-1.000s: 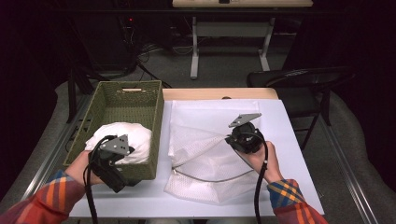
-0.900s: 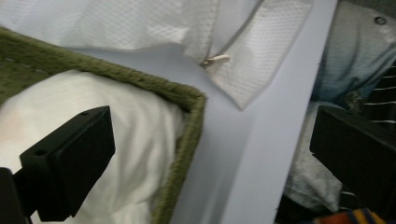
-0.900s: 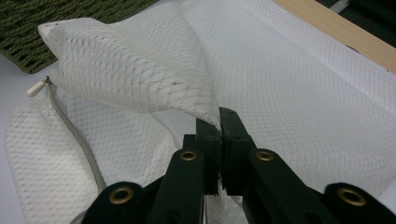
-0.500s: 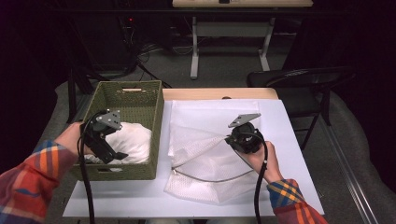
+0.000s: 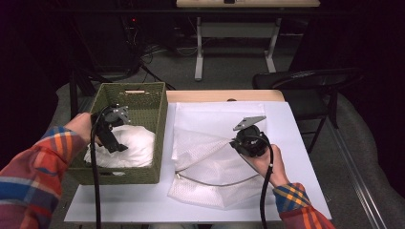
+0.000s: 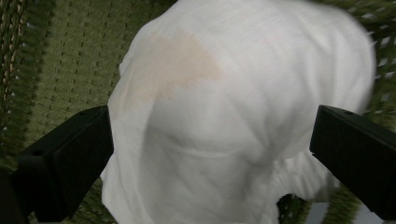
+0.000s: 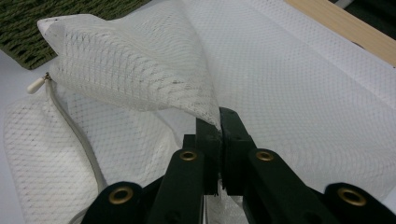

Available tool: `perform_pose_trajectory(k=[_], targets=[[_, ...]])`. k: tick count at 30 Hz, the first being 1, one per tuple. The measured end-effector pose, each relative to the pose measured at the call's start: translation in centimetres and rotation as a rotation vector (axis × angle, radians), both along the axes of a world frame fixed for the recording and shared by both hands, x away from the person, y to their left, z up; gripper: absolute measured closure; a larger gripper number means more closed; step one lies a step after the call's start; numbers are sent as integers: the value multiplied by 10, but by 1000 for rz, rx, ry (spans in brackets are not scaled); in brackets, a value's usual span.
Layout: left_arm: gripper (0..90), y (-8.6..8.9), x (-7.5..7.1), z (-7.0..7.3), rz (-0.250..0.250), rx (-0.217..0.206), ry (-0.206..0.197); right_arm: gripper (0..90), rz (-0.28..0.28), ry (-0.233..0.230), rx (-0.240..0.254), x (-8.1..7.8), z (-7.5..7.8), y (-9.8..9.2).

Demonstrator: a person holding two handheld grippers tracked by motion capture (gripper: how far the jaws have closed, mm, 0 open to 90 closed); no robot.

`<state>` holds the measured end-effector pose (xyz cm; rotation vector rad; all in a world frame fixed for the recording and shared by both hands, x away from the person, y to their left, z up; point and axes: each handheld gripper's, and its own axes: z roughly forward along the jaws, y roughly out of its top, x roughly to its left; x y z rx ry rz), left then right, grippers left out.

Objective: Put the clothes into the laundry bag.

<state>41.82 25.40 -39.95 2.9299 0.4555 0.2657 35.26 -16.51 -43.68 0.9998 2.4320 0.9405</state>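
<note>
Pinching a fold of the white mesh laundry bag [image 7: 140, 74], your right gripper [image 7: 219, 126] has its jaws pressed together on the netting, lifting it into a soft peak at the centre of the right gripper view. The bag's zipper [image 7: 70, 121] curves down the lower left of that frame. Your left gripper [image 5: 111, 136] hangs over the woven green basket [image 5: 143, 95] at the left of the high view, jaws spread wide on either side of the crumpled white cloth [image 6: 233, 116] with a faint tan stain, not pressing on it.
</note>
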Motion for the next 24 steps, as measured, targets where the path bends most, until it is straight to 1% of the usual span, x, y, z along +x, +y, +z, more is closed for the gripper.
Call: perform_pose_trajectory(k=[2, 3, 4, 5, 6, 7, 8, 9, 10, 12, 14, 16, 18, 19, 20, 21, 22, 23, 24], targets=[[0, -1, 5, -5, -5, 10, 15, 879, 2, 4, -1, 0, -1, 0], [0, -1, 8, -8, -7, 29, 11, 879, 1, 5, -1, 0, -1, 0], [0, -1, 11, -13, -10, 40, 31, 878, 1, 6, -1, 0, -1, 0], [0, -1, 13, -16, -7, 51, 43, 878, 3, 6, -4, 1, -2, 0], [0, -2, 15, -20, -10, 73, 45, 878, 2, 8, -3, 1, -2, 0], [0, -2, 16, -25, -9, 74, 63, 877, 4, 9, -3, 1, -2, 0], [0, -2, 17, -29, -6, 81, 73, 877, 4, 10, -6, 1, -2, 0], [0, -2, 17, -35, -12, 93, 70, 876, 4, 10, -5, 1, -3, 0], [0, -2, 17, -38, -10, 94, 77, 876, 4, 12, -6, 1, -3, 0], [0, 0, 18, -49, -7, 100, 108, 875, 4, 15, -4, 1, -3, 1], [0, 2, 19, -57, 7, 100, 110, 875, 4, 16, -2, 1, -3, 1], [0, 4, 21, -64, 29, 71, 132, 874, 5, 17, -4, 1, -3, 1], [0, 6, 23, -68, 37, 57, 143, 874, 5, 18, -4, 1, -4, 1], [0, 7, 24, -69, 41, 46, 155, 873, 3, 20, -4, 1, -4, 2], [0, 7, 24, -71, 44, 32, 157, 873, 3, 21, -5, 1, -4, 2], [0, 8, 25, -72, 45, 21, 172, 873, 8, 19, -6, 2, -4, 2], [0, 8, 25, -71, 43, 11, 177, 872, 7, 20, -7, 1, -4, 2], [0, 9, 24, -72, 40, -9, 180, 872, 9, 20, -9, 1, -4, 2], [0, 9, 24, -71, 43, -15, 186, 872, 9, 20, -9, 2, -4, 2]])
